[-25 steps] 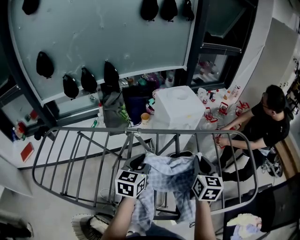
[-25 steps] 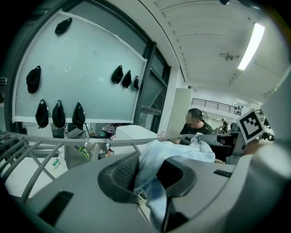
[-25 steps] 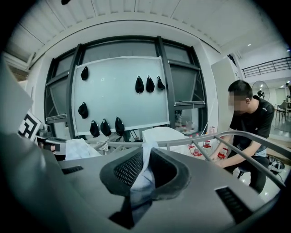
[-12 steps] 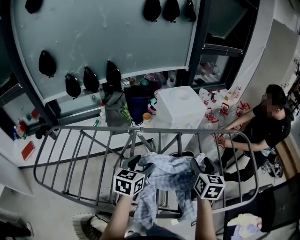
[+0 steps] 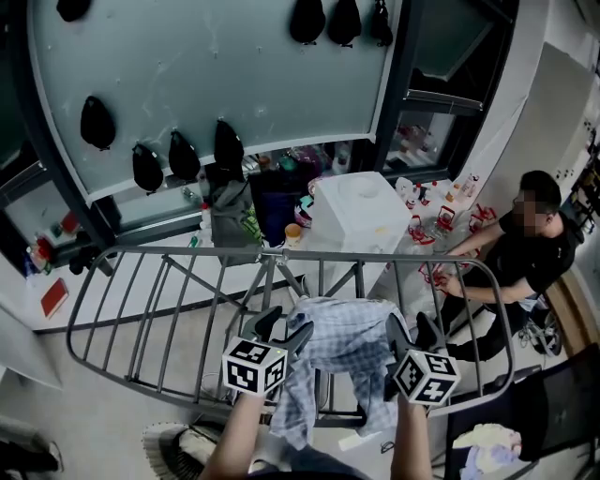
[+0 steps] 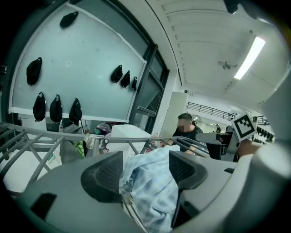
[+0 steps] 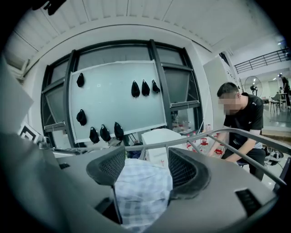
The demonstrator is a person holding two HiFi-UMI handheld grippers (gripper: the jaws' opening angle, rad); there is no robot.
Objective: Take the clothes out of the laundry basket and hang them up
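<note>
Checked garment (image 5: 342, 342) hangs draped over the drying rack (image 5: 187, 251), long axis 9-to-3, each end lying loose between just-opened, wide jaws: left hand-held gripper (image 5: 284, 330) at its 9 o'clock, right hand-held gripper (image 5: 412, 333) at 3, equally near.

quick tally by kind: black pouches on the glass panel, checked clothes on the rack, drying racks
black pouches on the frosted glass panel: 8
blue-and-white checked garment on the rack: 1
grey metal drying rack: 1
total: 10
</note>
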